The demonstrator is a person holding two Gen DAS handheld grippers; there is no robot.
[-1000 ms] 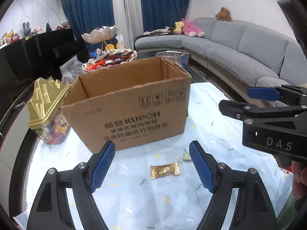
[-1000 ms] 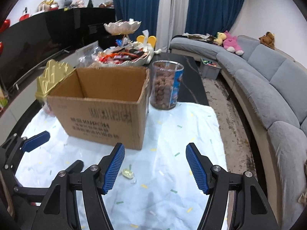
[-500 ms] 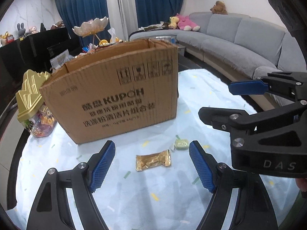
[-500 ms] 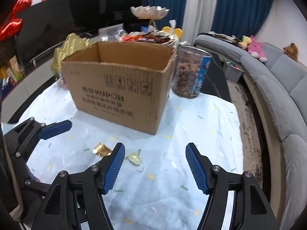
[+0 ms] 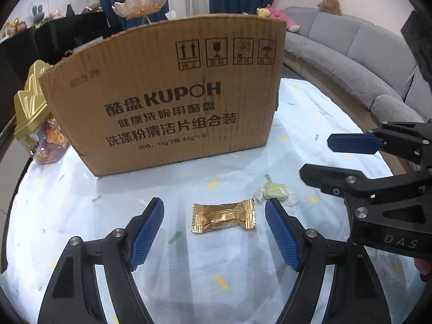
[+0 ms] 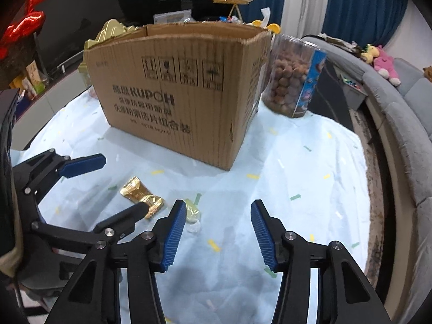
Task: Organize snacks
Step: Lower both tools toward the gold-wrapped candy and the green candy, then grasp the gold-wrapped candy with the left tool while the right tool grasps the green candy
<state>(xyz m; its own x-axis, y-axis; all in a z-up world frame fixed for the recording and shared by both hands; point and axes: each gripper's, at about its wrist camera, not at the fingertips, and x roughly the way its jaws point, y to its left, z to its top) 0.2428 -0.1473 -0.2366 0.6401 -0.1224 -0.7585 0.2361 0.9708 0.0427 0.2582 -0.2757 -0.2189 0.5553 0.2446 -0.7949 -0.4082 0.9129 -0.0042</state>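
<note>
The left gripper (image 5: 214,229) is hovering low over the pale confetti-print tablecloth (image 5: 81,216) with its blue-padded jaws spread wide on either side of a gold-wrapped candy (image 5: 223,216), touching nothing. The right gripper (image 6: 218,233) is also gaping wide and holding nothing, its left pad sitting just beside a small pale-green wrapped candy (image 6: 192,210). Behind both sweets, an open KUPOH cardboard box (image 5: 164,100) is standing between a gold-lidded candy jar (image 5: 35,124) and a clear tub of brown snack balls (image 6: 293,78).

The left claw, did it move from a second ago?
Yes. The left claw went forward and down toward the cardboard box, which now looms larger. The gold candy now lies between its open fingers.
</note>
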